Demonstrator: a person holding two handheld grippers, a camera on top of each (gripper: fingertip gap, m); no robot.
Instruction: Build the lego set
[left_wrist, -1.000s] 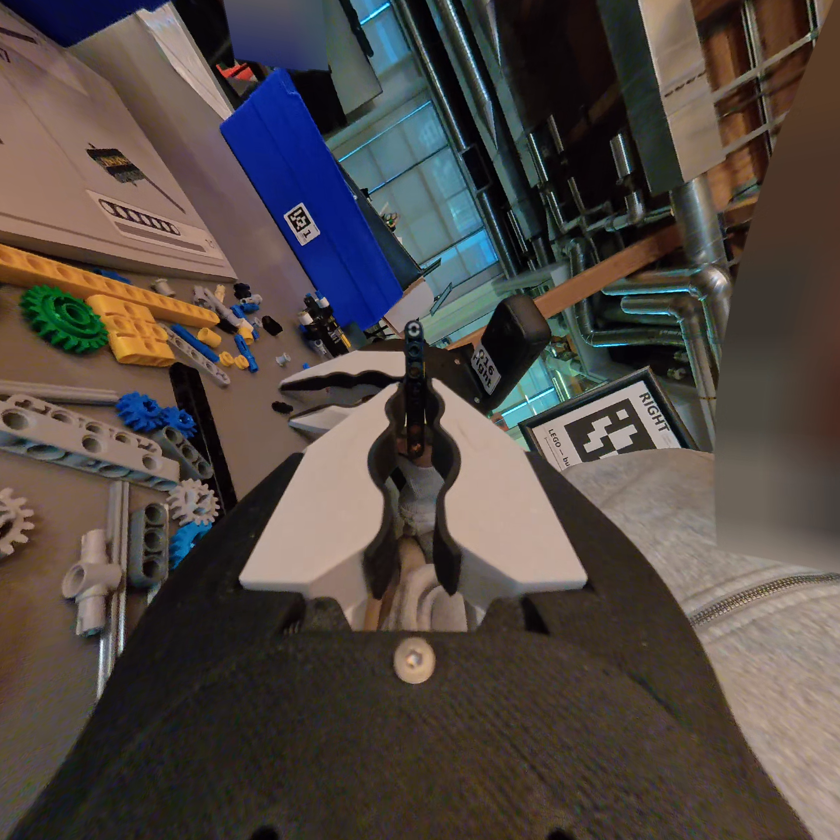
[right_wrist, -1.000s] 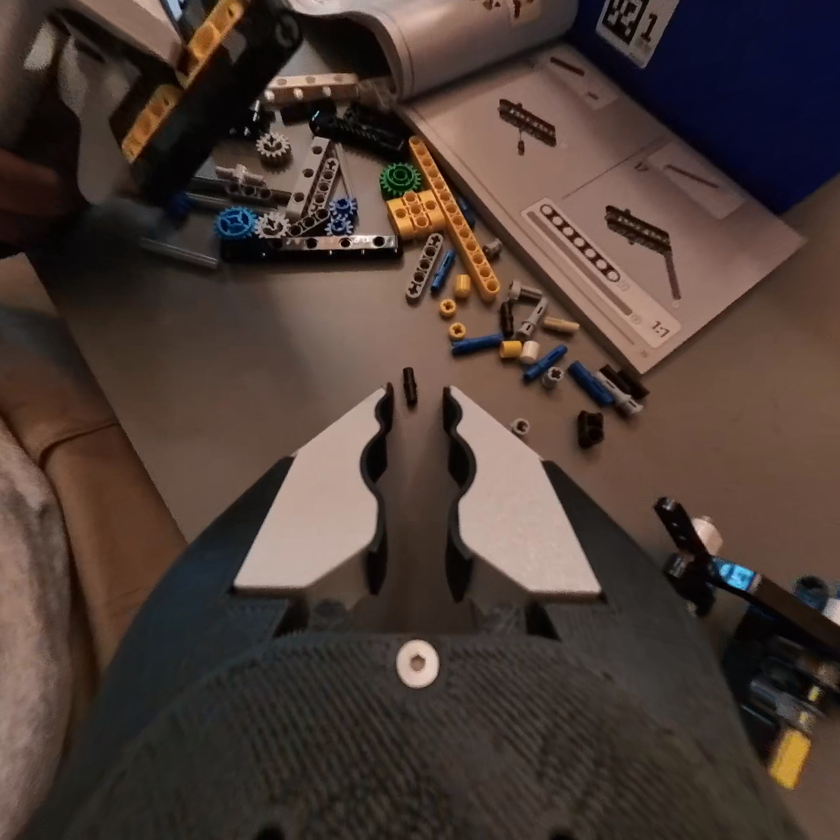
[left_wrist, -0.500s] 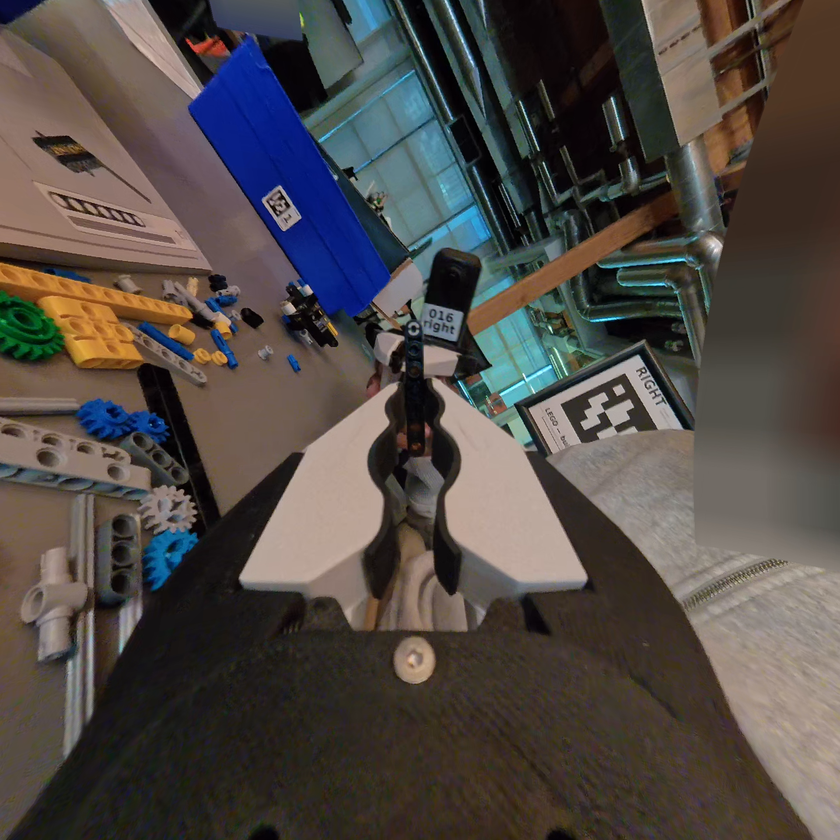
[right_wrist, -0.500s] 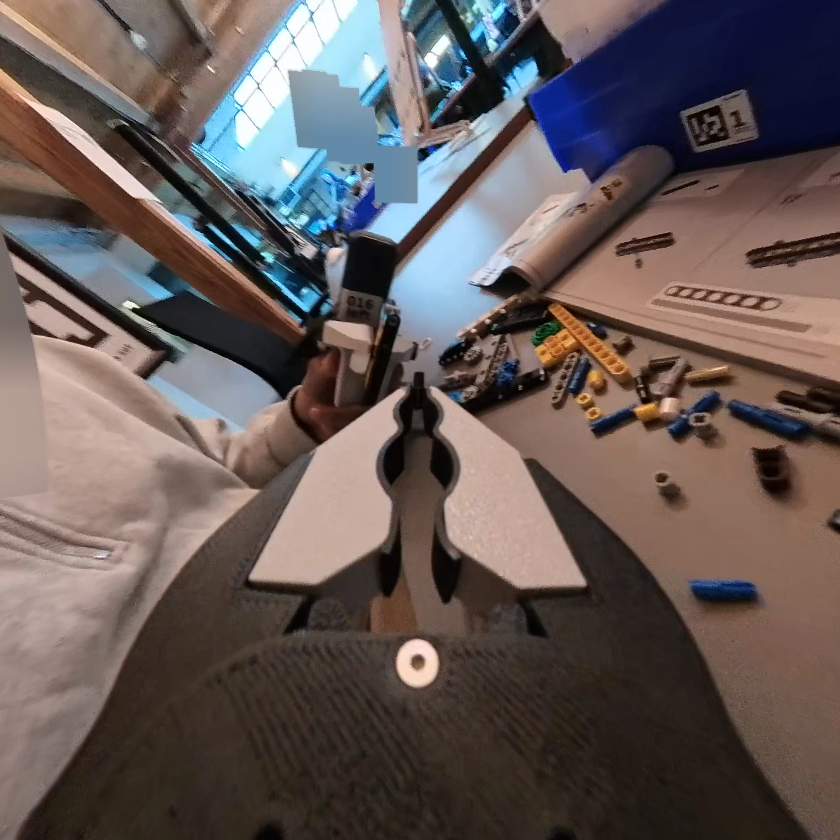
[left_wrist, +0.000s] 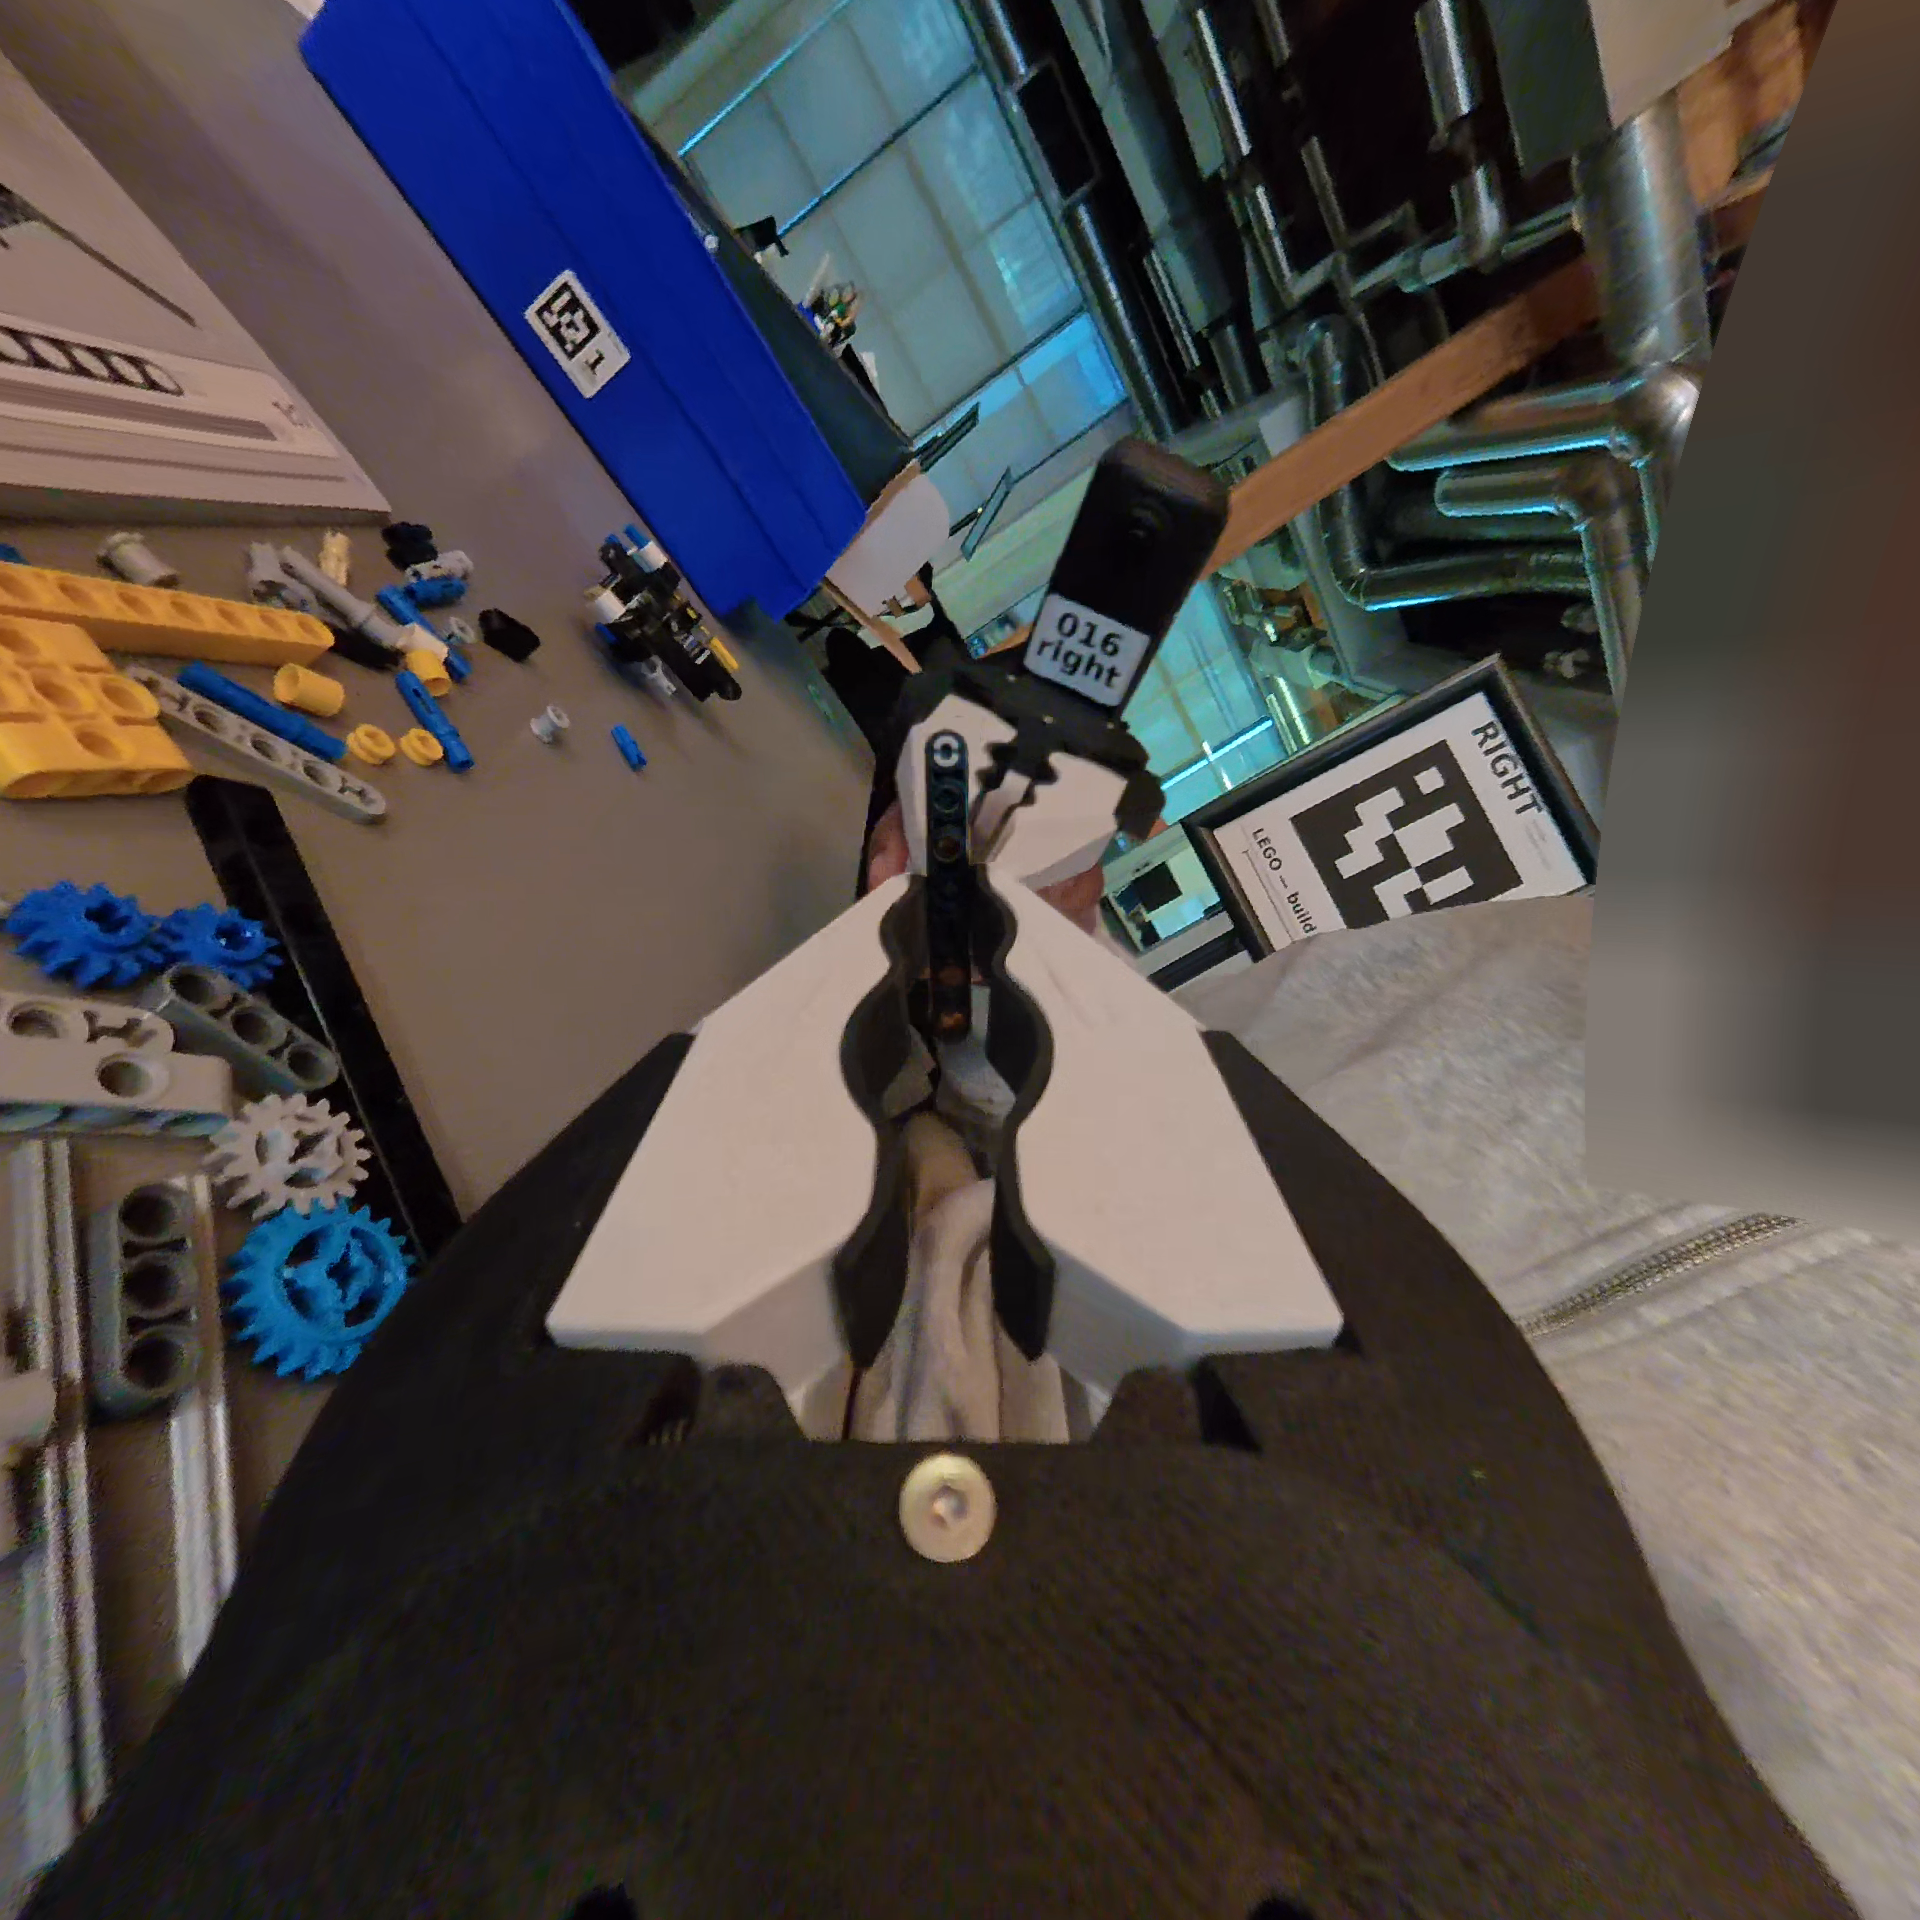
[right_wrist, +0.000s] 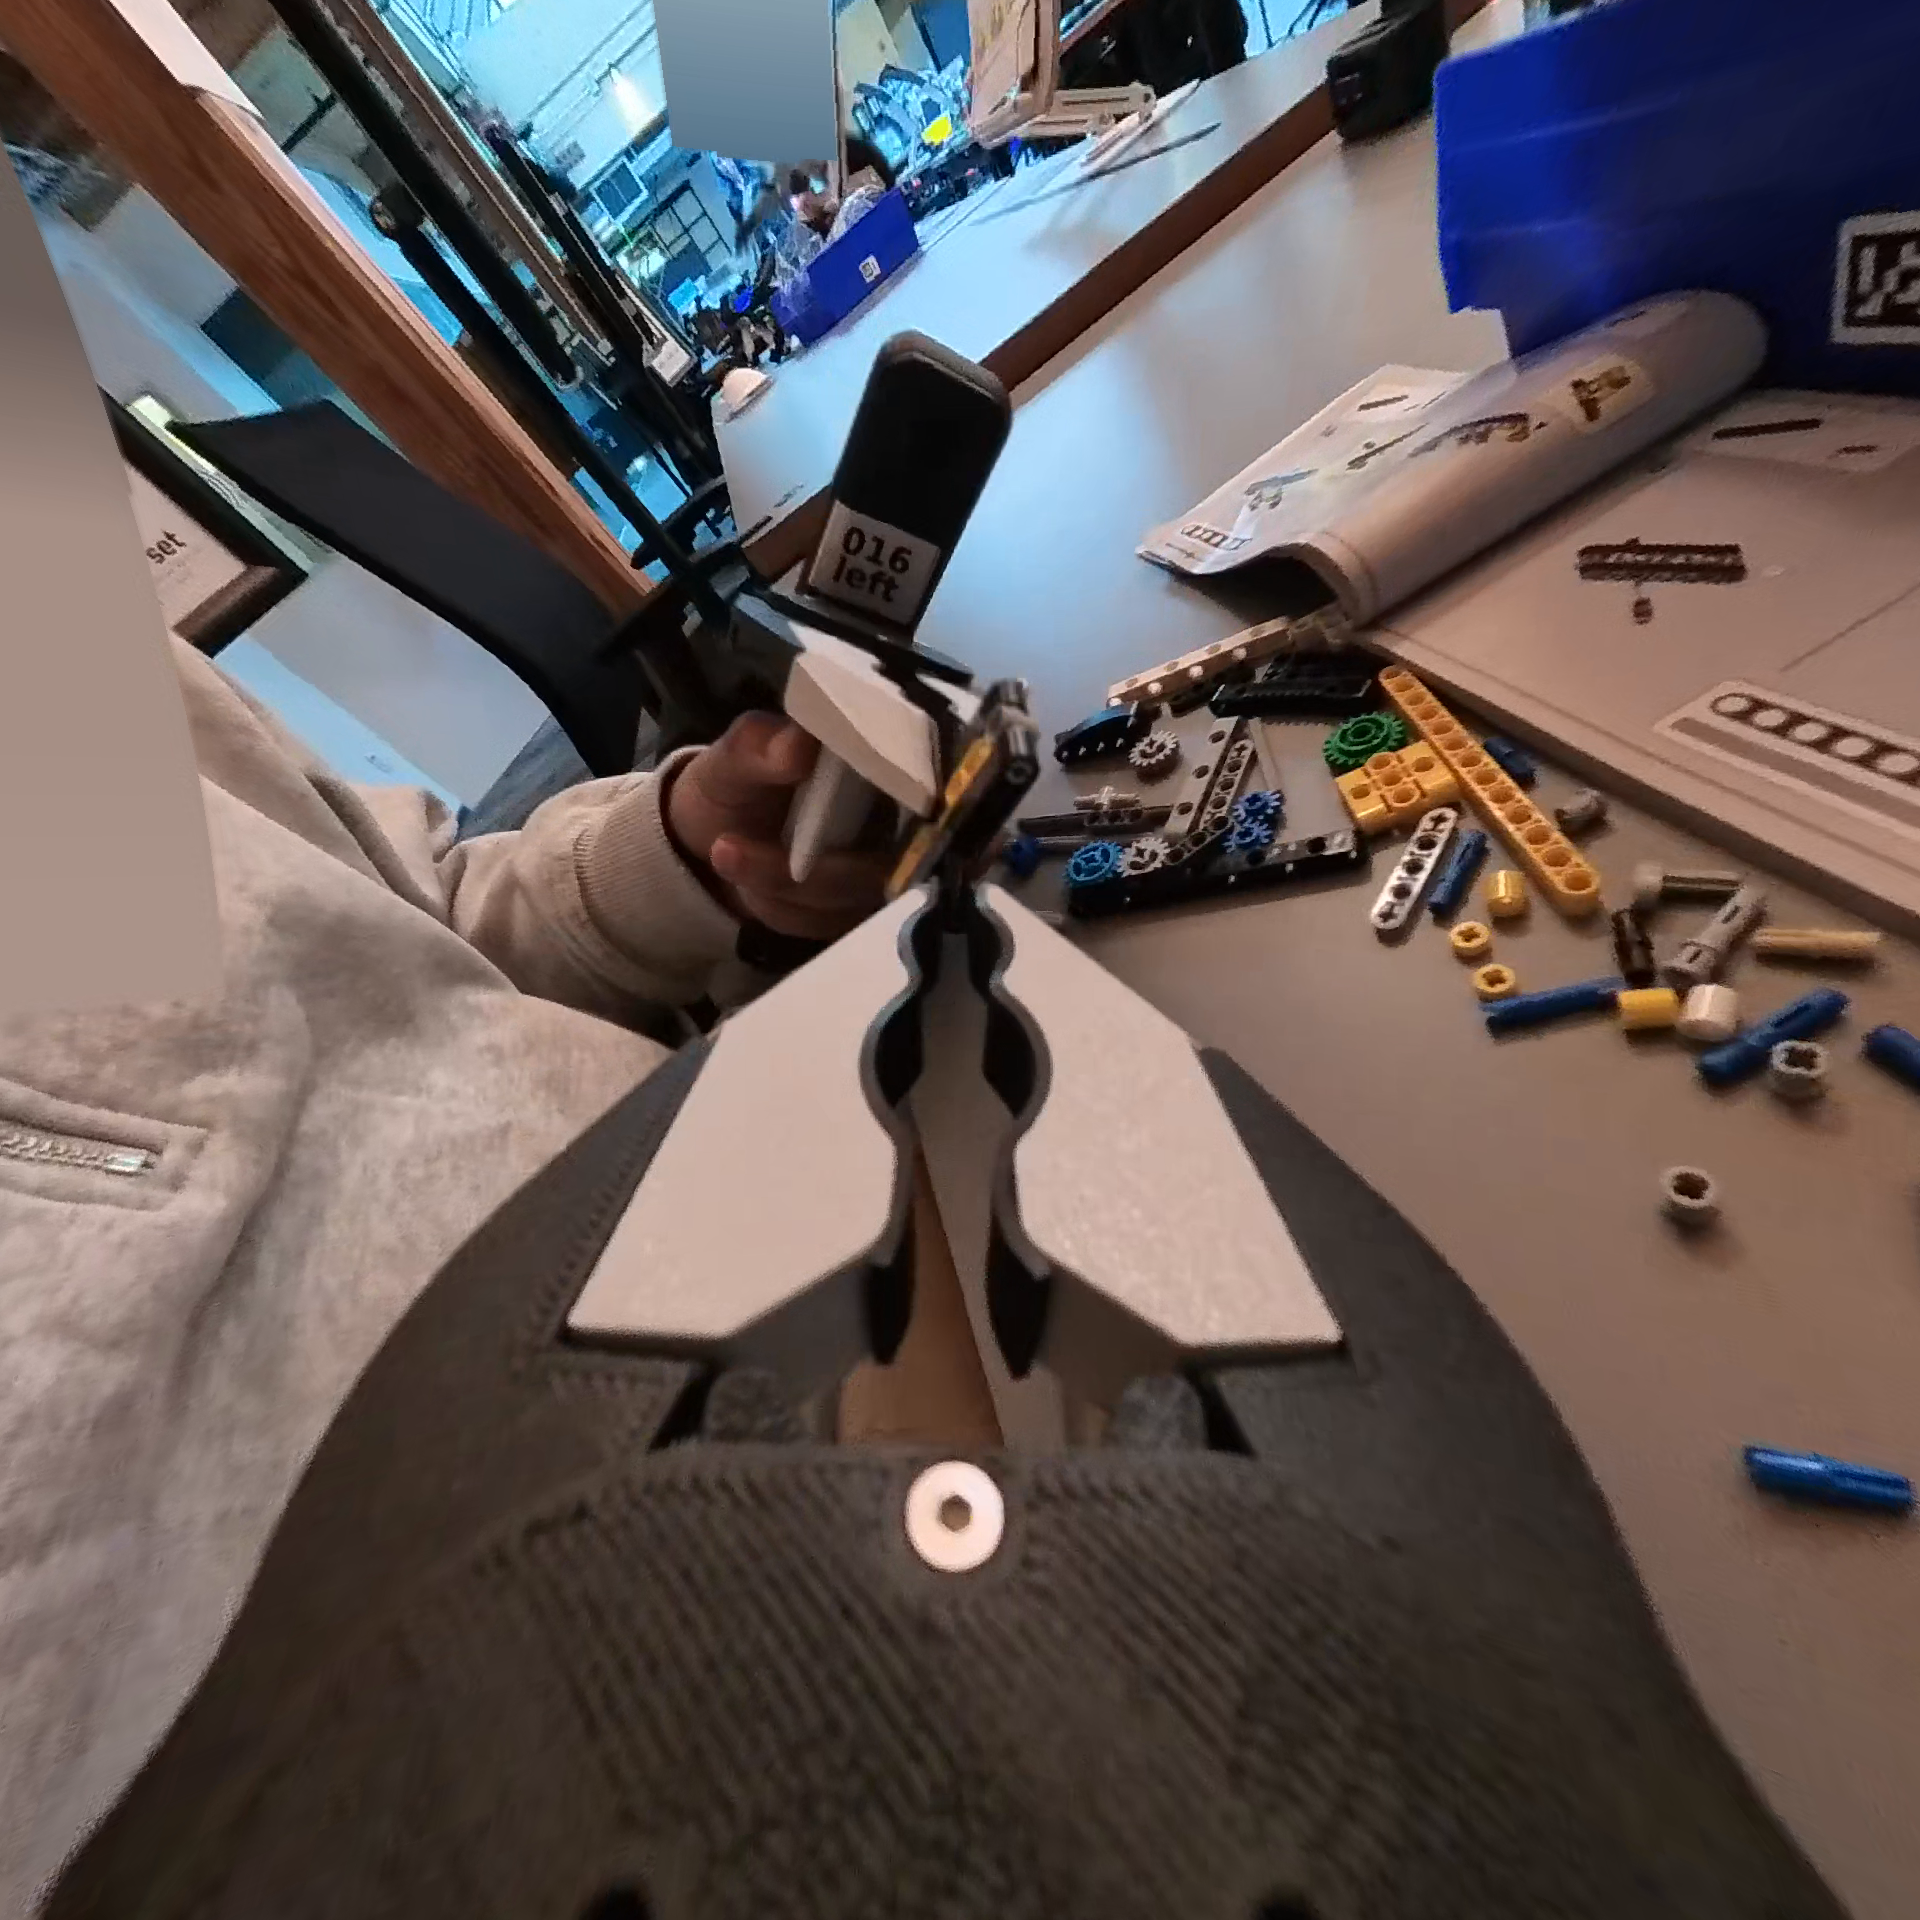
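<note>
My left gripper (left_wrist: 948, 920) is shut on a black beam assembly (left_wrist: 945, 831) with a row of holes, which sticks up past the fingertips. In the right wrist view it (right_wrist: 966, 800) shows black with yellow parts, held in the left gripper (right_wrist: 883, 738) by a hand. My right gripper (right_wrist: 951, 914) is shut on a small black pin (right_wrist: 949, 896). Its tip is right at the lower end of the assembly; I cannot tell whether they touch. The right gripper (left_wrist: 1023, 800) shows just behind the beam in the left wrist view.
Loose parts lie on the grey table (right_wrist: 1299, 1091): a yellow beam (right_wrist: 1486, 790), a green gear (right_wrist: 1361, 740), blue gears (left_wrist: 312, 1283), blue pins (right_wrist: 1823, 1475), and a small sub-assembly (left_wrist: 655, 623). An open instruction booklet (right_wrist: 1455, 499) and a blue bin (left_wrist: 582, 260) stand behind. Both grippers' tips are close together, under 4 cm apart. The green gear (right_wrist: 1361, 740) is about 15 cm from both grippers' fingertips.
My right gripper closed on the black pin on the table, lifted it and swung it to face the left gripper. The two grippers have come closer together.
</note>
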